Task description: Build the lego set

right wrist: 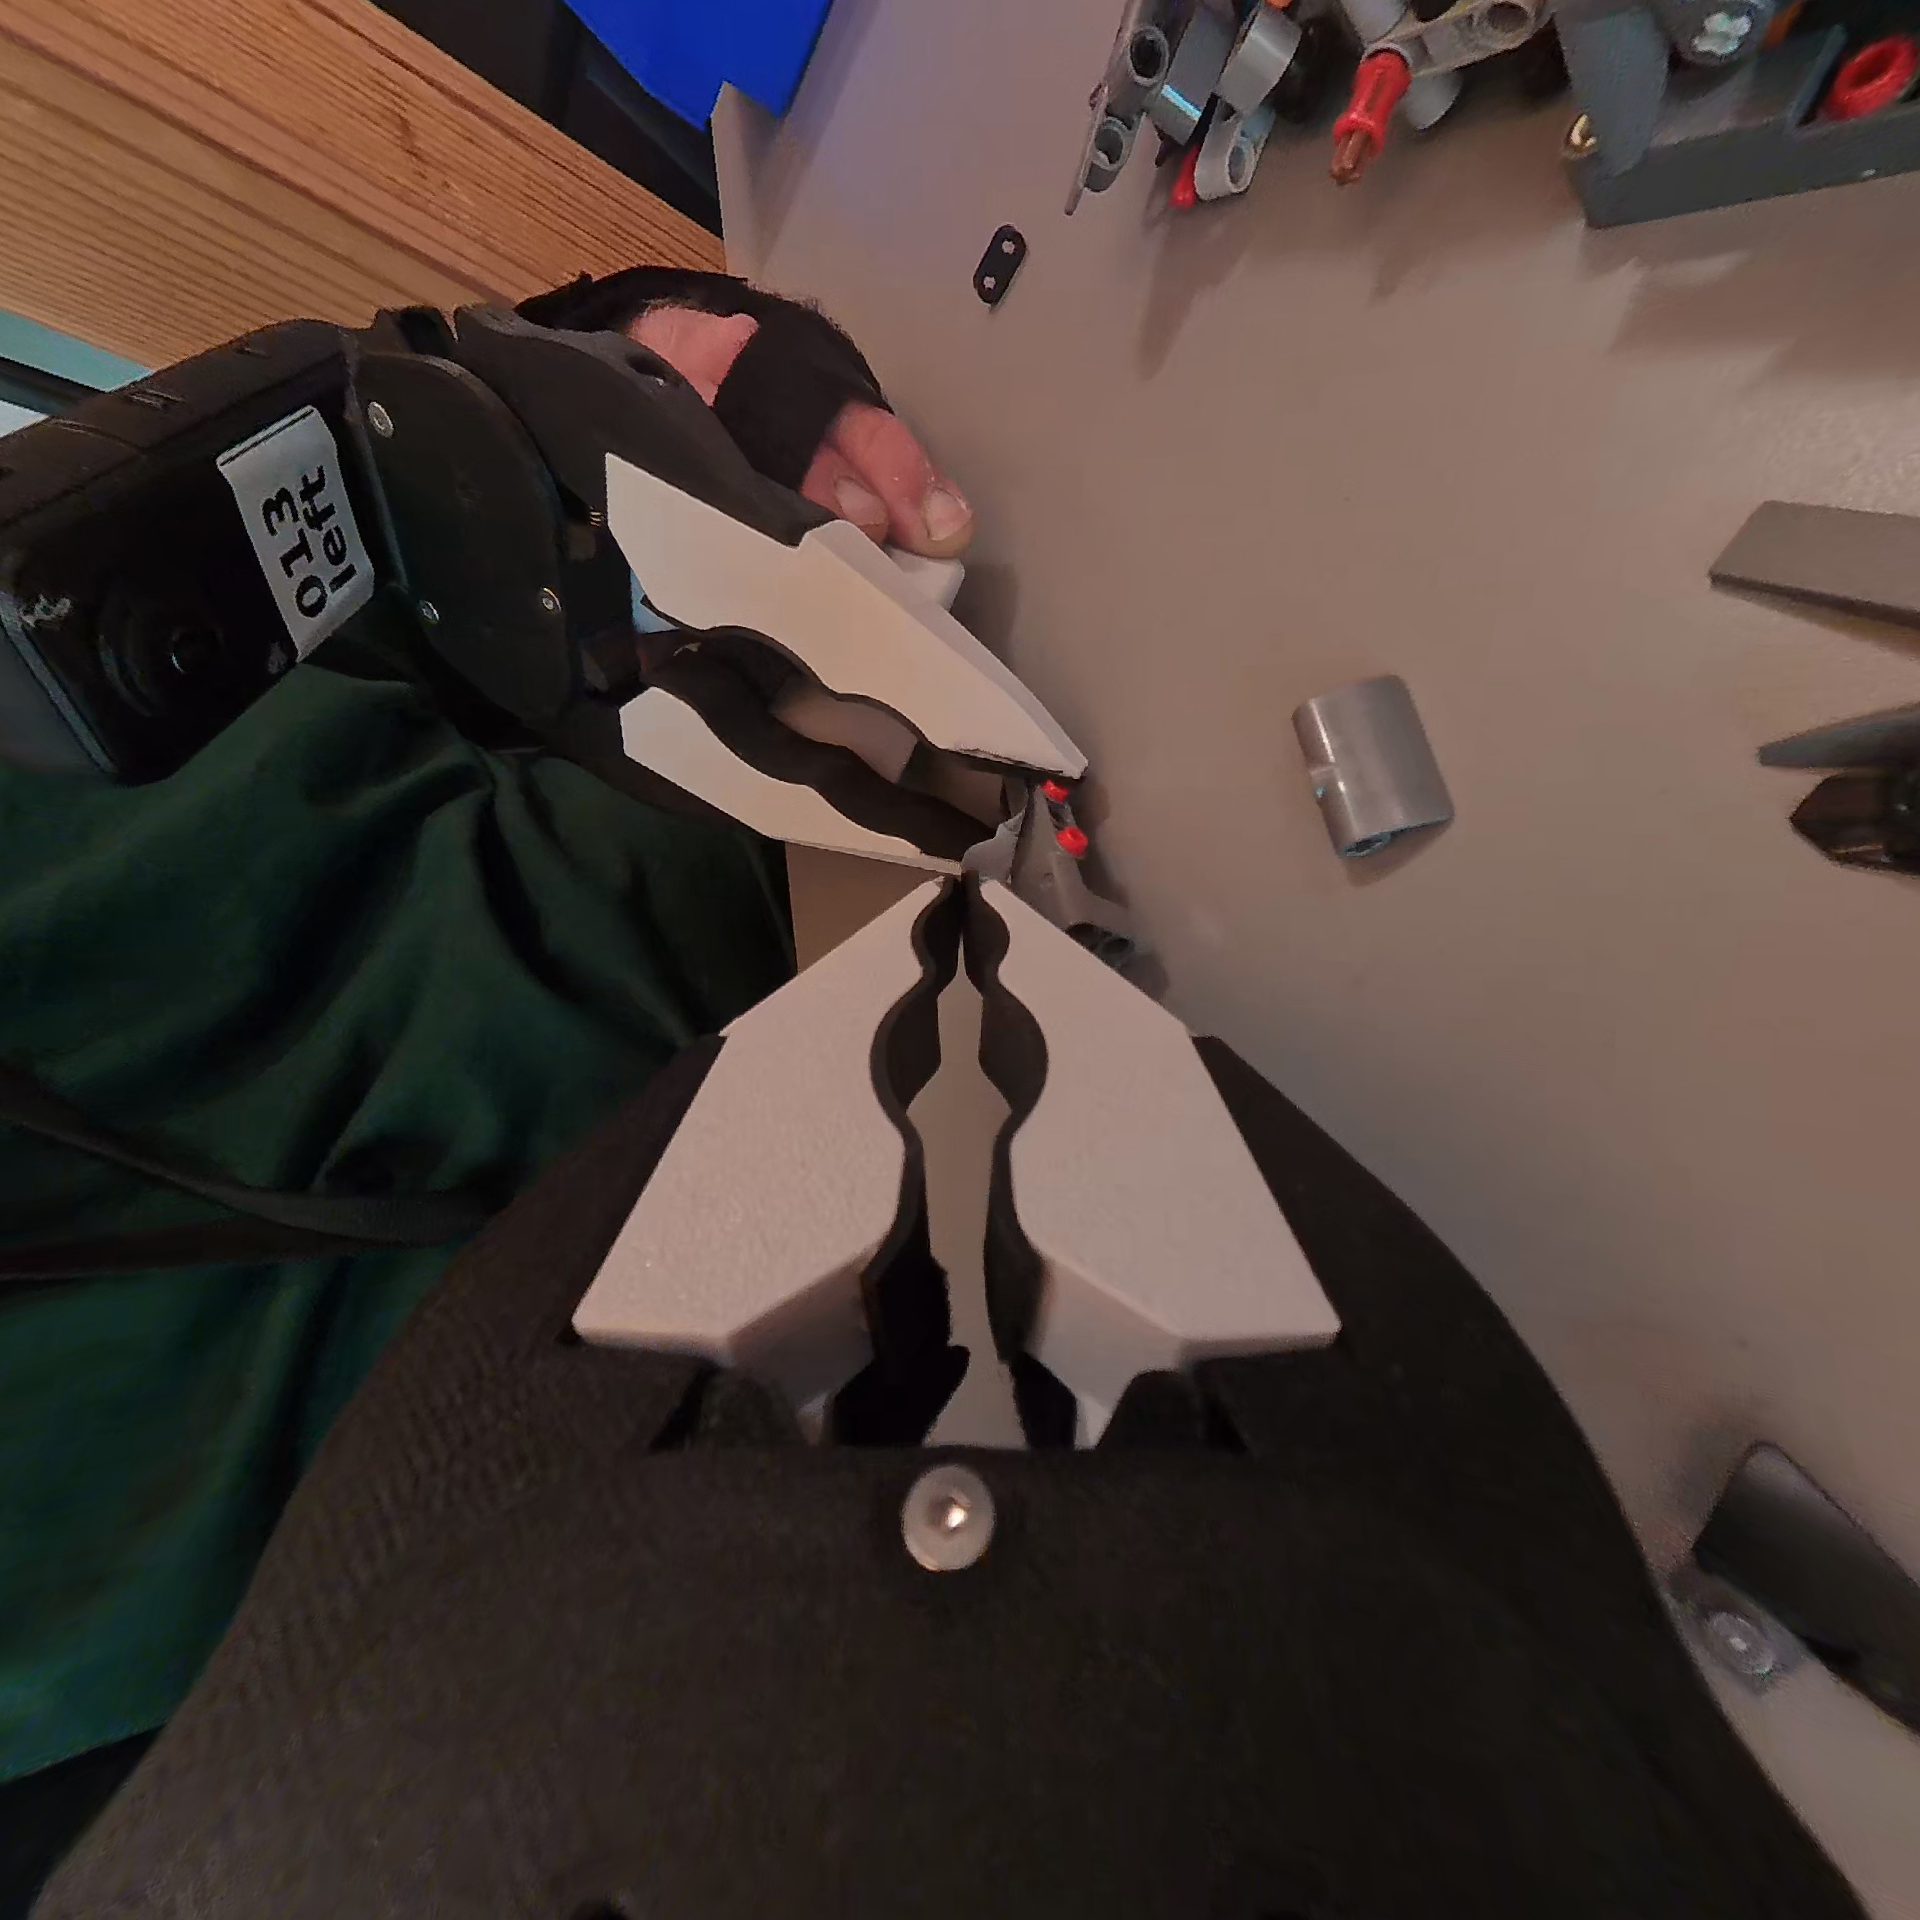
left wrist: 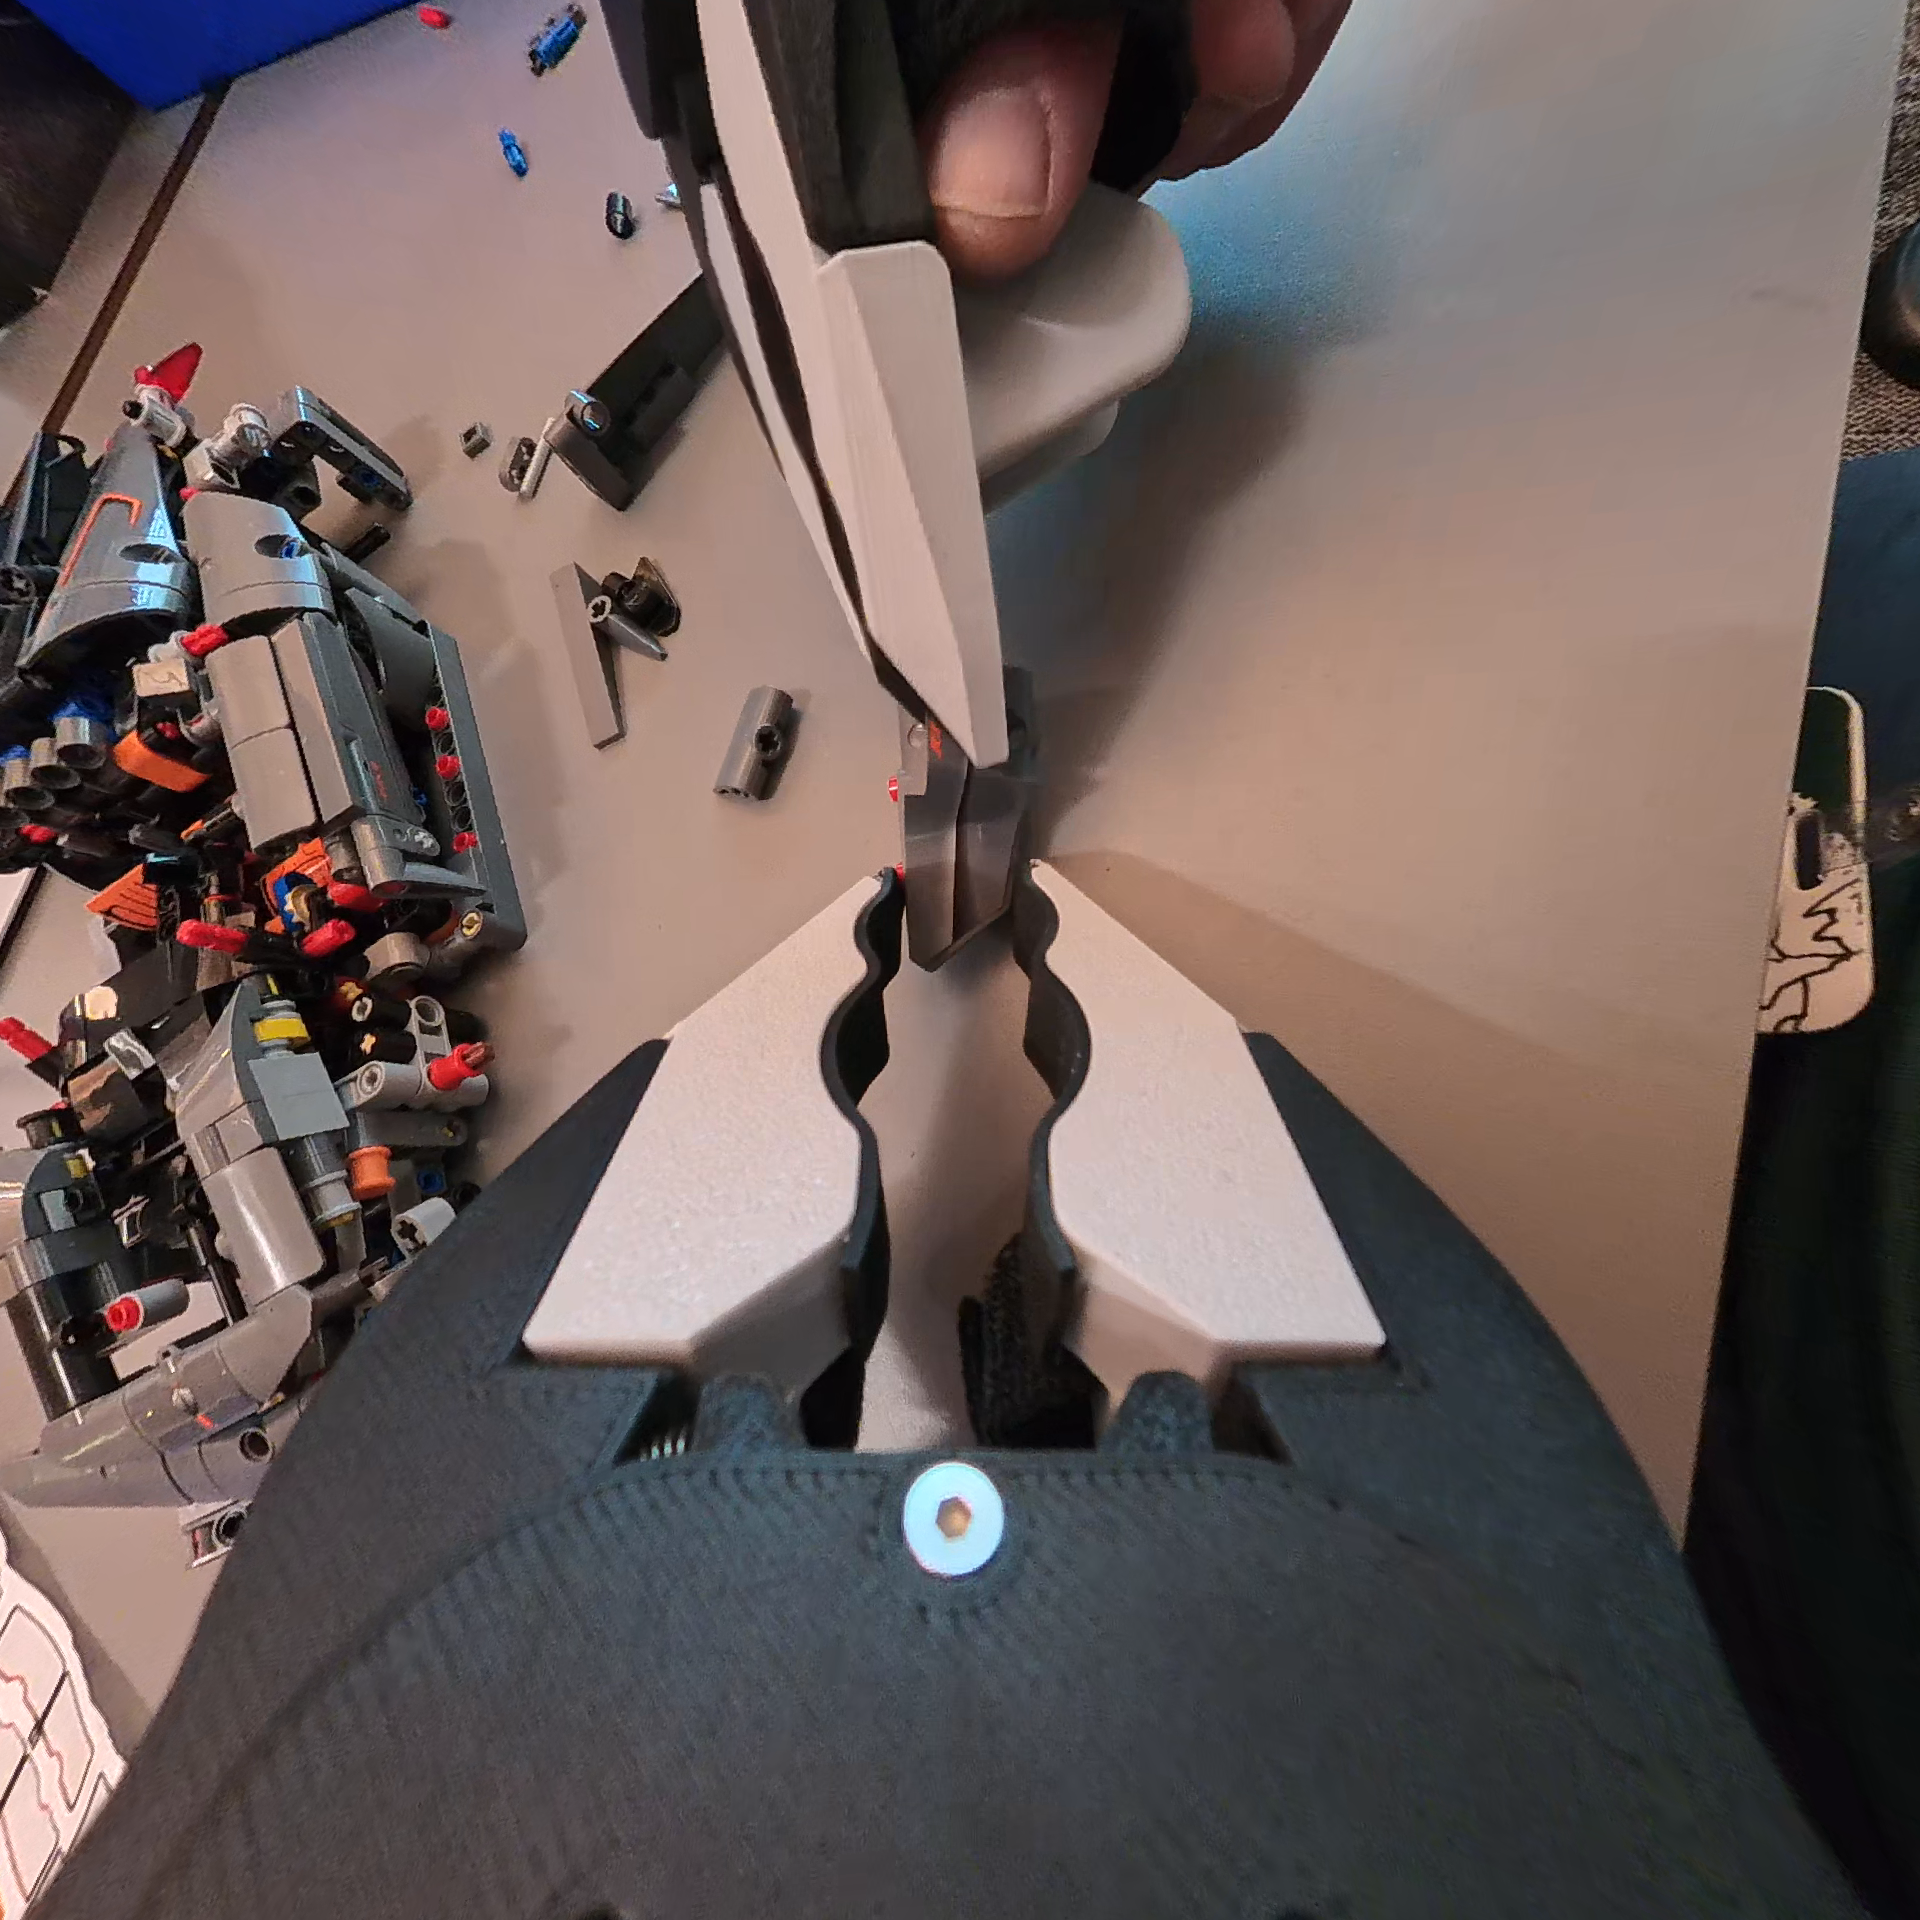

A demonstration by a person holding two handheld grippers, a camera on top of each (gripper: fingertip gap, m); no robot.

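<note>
Two grippers meet over the grey table (left wrist: 1351,520) on one small grey part (left wrist: 956,862) with red pins. Left gripper (left wrist: 956,883): fingers set apart, the tips on either side of the part's lower end; whether they press it cannot be told. Right gripper (left wrist: 961,758): fingers clamped on the part's upper end. Part is held just above the table, clear of the half-built model (left wrist: 312,727) at the left and the loose grey connector (left wrist: 753,743) nearby.
</note>
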